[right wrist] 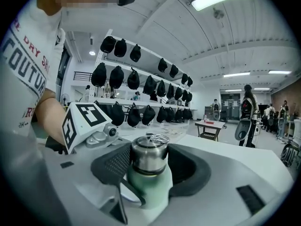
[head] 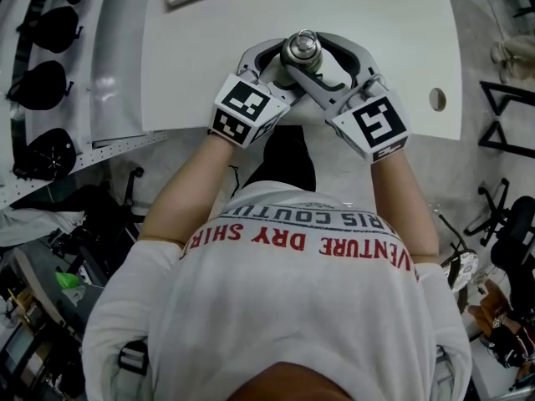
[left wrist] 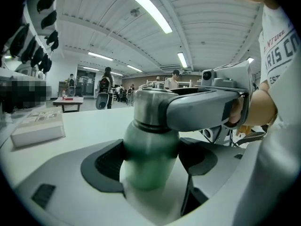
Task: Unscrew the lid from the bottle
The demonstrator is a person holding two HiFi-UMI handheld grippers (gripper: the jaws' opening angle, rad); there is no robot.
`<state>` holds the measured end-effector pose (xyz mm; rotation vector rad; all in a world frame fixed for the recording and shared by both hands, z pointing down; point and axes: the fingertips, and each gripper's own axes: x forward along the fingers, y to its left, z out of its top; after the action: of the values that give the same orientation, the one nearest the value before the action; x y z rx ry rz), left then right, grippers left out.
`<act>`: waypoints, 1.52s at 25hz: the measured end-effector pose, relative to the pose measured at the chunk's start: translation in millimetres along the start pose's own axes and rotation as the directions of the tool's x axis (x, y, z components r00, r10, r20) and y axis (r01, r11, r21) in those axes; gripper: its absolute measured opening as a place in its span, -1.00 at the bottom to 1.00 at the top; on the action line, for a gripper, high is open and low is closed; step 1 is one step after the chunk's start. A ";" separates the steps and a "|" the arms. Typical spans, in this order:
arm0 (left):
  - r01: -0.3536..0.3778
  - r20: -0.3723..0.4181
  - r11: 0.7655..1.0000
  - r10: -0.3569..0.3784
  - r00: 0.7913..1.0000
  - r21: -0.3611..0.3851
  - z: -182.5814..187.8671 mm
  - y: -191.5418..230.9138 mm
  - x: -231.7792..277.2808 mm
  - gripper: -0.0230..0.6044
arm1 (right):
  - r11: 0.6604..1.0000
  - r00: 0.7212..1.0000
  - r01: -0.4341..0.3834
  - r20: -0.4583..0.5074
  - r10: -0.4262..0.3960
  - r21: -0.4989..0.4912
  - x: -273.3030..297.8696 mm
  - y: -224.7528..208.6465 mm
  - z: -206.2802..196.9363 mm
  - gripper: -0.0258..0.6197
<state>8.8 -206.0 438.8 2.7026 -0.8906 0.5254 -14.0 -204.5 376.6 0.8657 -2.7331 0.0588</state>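
Note:
A green bottle (left wrist: 150,166) with a steel lid (head: 301,48) stands upright near the front edge of the white table (head: 384,23). My left gripper (head: 287,67) comes in from the left. Its dark pads press on both sides of the green body, low down, in the left gripper view. My right gripper (right wrist: 149,160) comes in from the right and sits higher, around the steel lid (right wrist: 149,153), with a pad against each side of it. One of its grey fingers (left wrist: 207,109) crosses the lid in the left gripper view. The left gripper's marker cube (right wrist: 82,124) shows beside the bottle.
A flat book (left wrist: 37,126) lies at the far side of the table (left wrist: 80,121). A round hole (head: 437,99) pierces the tabletop at the right. Shelves of black caps (right wrist: 141,81) stand along the left. People and small tables are far behind.

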 end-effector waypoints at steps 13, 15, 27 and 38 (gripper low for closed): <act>0.397 -0.153 0.902 -0.374 0.915 0.171 -6.8 -0.6 -5.0 0.24 | 0.978 0.978 -0.205 -0.029 0.205 -0.024 7.7 5.7 3.3 -0.16; 0.442 -0.187 0.877 -0.409 0.893 0.191 -5.9 -3.0 -2.5 0.24 | 0.971 0.971 -0.239 -0.037 0.238 -0.026 5.0 3.4 3.2 -0.16; 0.531 -0.247 0.822 -0.481 0.841 0.206 -6.7 -3.7 -3.6 0.24 | 0.952 0.952 -0.305 -0.040 0.304 -0.009 6.5 3.9 3.9 -0.16; 0.443 -0.139 0.887 -0.427 0.894 0.126 8.0 3.1 -18.2 0.24 | 0.964 0.963 -0.266 0.044 0.265 0.019 -3.3 -6.8 27.8 -0.16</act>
<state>-4.6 -201.7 424.6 2.8508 -0.1999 0.6501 -14.4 -211.6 348.7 0.5056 -2.8749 0.1288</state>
